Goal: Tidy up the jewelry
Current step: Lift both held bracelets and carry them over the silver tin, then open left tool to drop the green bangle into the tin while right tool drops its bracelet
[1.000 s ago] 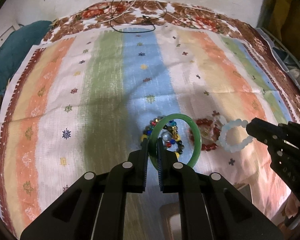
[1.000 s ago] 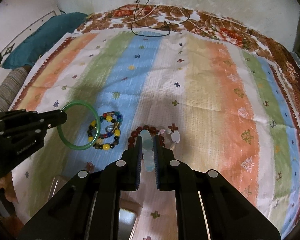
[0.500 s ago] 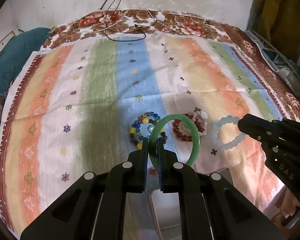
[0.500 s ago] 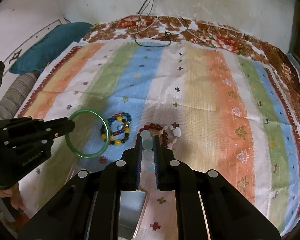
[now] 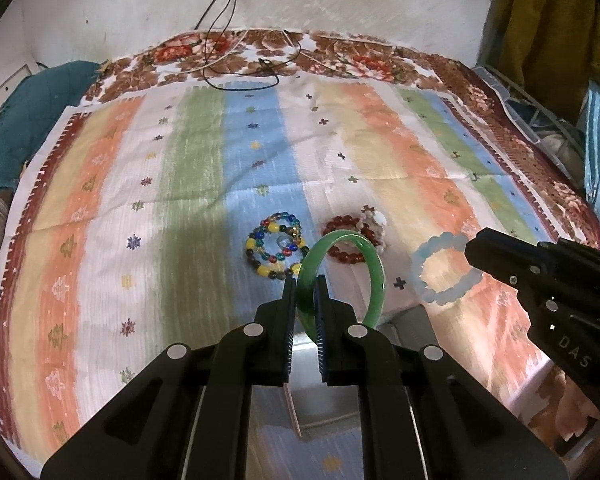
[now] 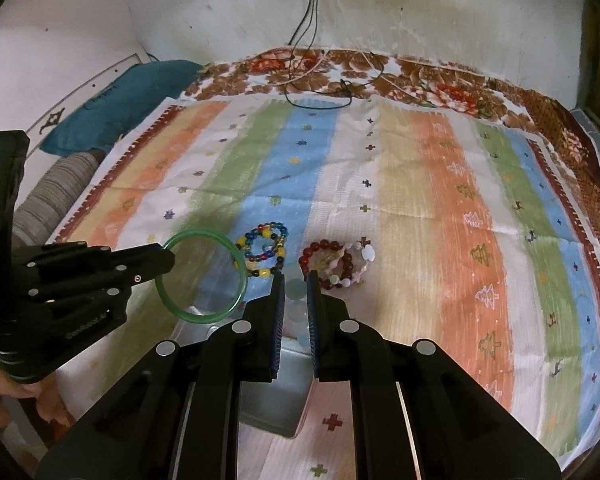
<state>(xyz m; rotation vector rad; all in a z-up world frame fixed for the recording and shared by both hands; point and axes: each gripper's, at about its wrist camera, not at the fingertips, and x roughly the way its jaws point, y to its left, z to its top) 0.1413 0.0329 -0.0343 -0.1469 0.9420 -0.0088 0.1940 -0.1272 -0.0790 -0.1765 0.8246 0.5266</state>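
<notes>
1. We are carrying two pieces at once. Our left gripper [image 5: 304, 280] is clamped on the rim of the green bangle [image 5: 374, 280], which stands clear of the cloth, and our right gripper [image 6: 292, 280] is pinched on the pale blue bead bracelet [image 6: 294, 292], whose loop hangs free.

2. Both pieces are lifted off the striped cloth [image 5: 188, 184] and sit over the near edge of the bed, above a shallow metal box [image 6: 276, 392] that lies directly below the fingers. We judge this box to be where the jewelry goes.

3. Two pieces lie on the blue and white stripes: the multicoloured bead bracelet [image 5: 274, 246] and the dark red bead bracelet [image 5: 346, 238], the latter touching a small pinkish-white bead string [image 5: 374, 218]. We judge the task is near its midpoint.

4. The next move calls for lowering each gripper over the box and parting the jaws one at a time, so the pieces do not knock together.

5. The bangle is a rigid, smooth, glossy ring, probably glass or jade; it will not flex and may chip if dropped.

6. The pale bracelet is round, translucent, milky beads on a cord we cannot see; it is limp and will slump into a heap.

7. The cloth is soft, woven and creased; the box looks hard, with a dull reflective floor.
</notes>
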